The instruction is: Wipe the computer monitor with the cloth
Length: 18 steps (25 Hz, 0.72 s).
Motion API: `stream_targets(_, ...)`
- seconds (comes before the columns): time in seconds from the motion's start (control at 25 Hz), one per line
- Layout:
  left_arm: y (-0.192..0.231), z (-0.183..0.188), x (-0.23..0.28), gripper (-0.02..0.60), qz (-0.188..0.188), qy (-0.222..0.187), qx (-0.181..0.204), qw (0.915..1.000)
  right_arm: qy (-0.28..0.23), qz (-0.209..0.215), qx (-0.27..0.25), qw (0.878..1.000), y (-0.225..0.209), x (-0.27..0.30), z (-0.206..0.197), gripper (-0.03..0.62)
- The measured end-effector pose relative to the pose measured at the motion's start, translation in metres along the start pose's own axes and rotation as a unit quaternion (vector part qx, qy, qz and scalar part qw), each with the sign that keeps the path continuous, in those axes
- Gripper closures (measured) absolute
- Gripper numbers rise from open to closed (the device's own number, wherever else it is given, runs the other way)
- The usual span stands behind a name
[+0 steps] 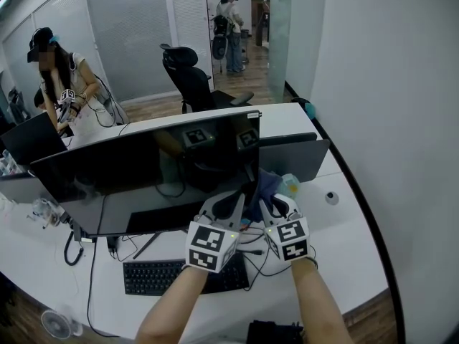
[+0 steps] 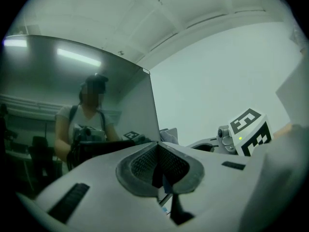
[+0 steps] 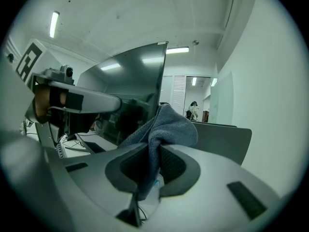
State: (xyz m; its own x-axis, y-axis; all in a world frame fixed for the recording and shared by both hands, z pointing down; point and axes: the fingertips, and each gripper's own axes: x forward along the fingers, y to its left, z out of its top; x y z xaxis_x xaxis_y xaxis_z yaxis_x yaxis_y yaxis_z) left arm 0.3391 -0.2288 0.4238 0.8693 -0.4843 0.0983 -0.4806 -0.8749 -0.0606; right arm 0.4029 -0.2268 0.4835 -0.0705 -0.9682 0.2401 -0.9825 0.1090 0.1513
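Evidently the right gripper (image 3: 152,170) had its dark, ribbed jaws clamped on a fold of the cloth (image 3: 166,124) — a blue-grey, soft knitted fabric, bunched into a hump above the jaws. The cloth lay close beside the right edge of the computer monitor (image 1: 143,170); contact with the screen could not be confirmed. The monitor was wide, dark and glossy. The left gripper (image 2: 157,166) had its mesh-textured jaws pressed together, nothing between them. Both grippers were smooth grey plastic bearing black-and-white square markers (image 1: 211,246). A black keyboard (image 1: 179,274) lay on the white desk (image 1: 337,242) below the screen.
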Motion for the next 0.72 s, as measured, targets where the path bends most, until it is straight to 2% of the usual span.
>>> stream_targets(0.72, -0.003, -0.018, -0.001, 0.574, -0.003, 0.019, 0.001, 0.9998, 0.046, 0.002, 0.039, 0.998, 0.014, 0.002, -0.049, 0.537)
